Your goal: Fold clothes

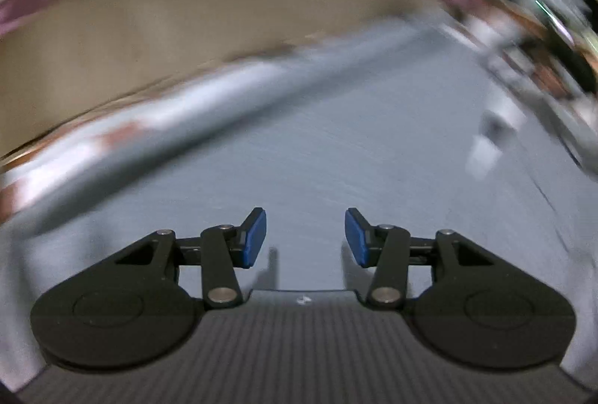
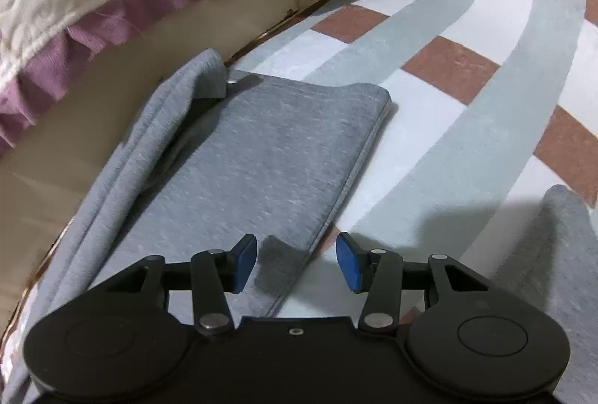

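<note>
Right gripper [image 2: 296,262]: jaws parted, grasping nothing. Folded grey garment [image 2: 239,157] lay flat on the patterned rug [image 2: 467,75], ahead and left of the gripper, its near edge beneath the gap. Left gripper [image 1: 305,237]: released, empty, above blurred grey cloth [image 1: 355,142].

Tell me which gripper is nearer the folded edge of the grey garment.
Right. The right gripper hangs open directly above the grey garment's folded edge. The left gripper is open over plain grey fabric in a blurred view, with no such edge visible by it.
</note>
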A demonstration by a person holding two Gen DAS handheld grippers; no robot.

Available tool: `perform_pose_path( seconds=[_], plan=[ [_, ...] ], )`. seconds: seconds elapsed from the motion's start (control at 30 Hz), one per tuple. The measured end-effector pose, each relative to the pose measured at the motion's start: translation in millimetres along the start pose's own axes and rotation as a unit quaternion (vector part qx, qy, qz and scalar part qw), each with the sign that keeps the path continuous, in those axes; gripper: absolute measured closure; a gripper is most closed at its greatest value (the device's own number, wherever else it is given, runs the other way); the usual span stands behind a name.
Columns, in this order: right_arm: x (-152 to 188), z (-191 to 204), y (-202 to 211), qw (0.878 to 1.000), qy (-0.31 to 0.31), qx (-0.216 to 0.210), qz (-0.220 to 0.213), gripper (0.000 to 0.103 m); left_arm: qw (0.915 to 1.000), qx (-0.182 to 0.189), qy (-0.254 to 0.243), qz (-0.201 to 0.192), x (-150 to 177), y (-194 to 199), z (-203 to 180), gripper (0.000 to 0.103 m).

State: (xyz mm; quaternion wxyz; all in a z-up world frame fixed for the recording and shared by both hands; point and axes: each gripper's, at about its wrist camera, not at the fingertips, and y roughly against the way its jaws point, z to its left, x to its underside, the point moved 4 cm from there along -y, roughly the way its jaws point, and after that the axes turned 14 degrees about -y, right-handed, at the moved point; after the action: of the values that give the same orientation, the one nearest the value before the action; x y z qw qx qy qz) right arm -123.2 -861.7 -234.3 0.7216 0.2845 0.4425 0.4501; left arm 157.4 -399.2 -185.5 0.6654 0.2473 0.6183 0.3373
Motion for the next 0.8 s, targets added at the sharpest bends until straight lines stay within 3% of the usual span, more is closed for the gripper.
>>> perform_pose_path(
  seconds=[0.13, 0.27, 0.33, 0.37, 0.5, 0.6, 0.7, 0.8],
  plan=[
    [5, 2, -6, 0.999, 0.007, -0.018, -0.044, 0.042, 0.9966, 0.053, -0.059, 0.025, -2, -19, -53, 0.057],
    [6, 12, -12, 0.997, 0.035, -0.012, -0.071, 0.041, 0.9967, 0.059, -0.033, 0.046, 9, -27, -55, 0.057],
    [9, 18, -15, 0.995, 0.062, -0.007, -0.082, 0.058, 0.9969, 0.054, -0.022, 0.053, 13, -30, -49, 0.057],
    [9, 21, -15, 0.993, 0.076, 0.004, -0.087, 0.099, 0.9969, 0.051, -0.018, 0.057, 14, -31, -46, 0.057],
    [1, 31, 5, 0.989, 0.094, -0.001, -0.114, 0.1, 0.9972, 0.049, -0.014, 0.055, 17, -22, -39, 0.058],
    [10, 35, 57, 0.977, 0.132, 0.012, -0.164, 0.1, 0.9974, 0.04, 0.004, 0.06, 27, -6, -30, 0.058],
    [28, 21, 98, 0.971, 0.13, 0.031, -0.196, 0.1, 0.9973, 0.044, 0.019, 0.056, 38, 2, -21, 0.058],
    [37, 3, 82, 0.968, 0.174, 0.084, -0.161, 0.1, 0.9961, 0.052, 0.032, 0.063, 51, 0, -15, 0.057]
  ],
)
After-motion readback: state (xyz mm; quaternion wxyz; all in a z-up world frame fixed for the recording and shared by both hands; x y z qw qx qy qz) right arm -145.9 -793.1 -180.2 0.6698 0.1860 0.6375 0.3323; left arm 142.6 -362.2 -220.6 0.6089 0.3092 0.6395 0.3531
